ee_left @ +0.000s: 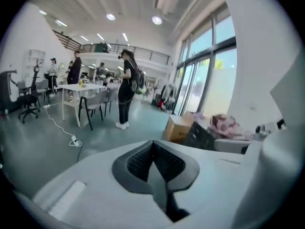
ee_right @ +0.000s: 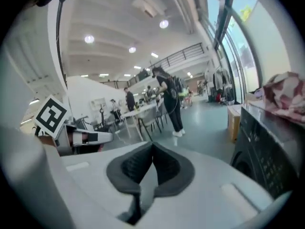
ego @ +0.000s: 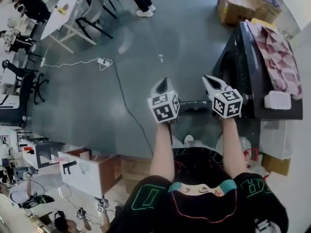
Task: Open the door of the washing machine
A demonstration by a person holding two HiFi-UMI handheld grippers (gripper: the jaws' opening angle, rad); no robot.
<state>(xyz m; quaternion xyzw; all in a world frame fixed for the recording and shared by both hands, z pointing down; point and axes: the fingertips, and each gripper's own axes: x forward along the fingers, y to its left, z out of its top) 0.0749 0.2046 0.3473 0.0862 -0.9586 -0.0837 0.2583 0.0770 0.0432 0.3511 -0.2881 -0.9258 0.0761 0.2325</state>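
The black washing machine (ego: 243, 72) stands at the right in the head view, with pink-and-white cloth (ego: 277, 57) heaped on its top. Its round door (ego: 228, 69) faces left and looks closed. My left gripper (ego: 163, 84) is held up in front of me, shut, with nothing between its jaws. To its right, my right gripper (ego: 214, 83) is also shut and empty, just short of the machine's front. In the right gripper view the machine's dark front (ee_right: 267, 151) fills the right edge. The left gripper view shows the machine (ee_left: 202, 135) farther off at the right, behind the closed jaws (ee_left: 153, 154).
A cardboard box (ego: 240, 1) sits on the floor beyond the machine. A power strip (ego: 103, 62) and a black cable (ego: 124, 101) lie on the grey floor to the left. White tables and chairs (ego: 73, 8) with people stand at the far left. A white box (ego: 277, 100) rests on the machine's near corner.
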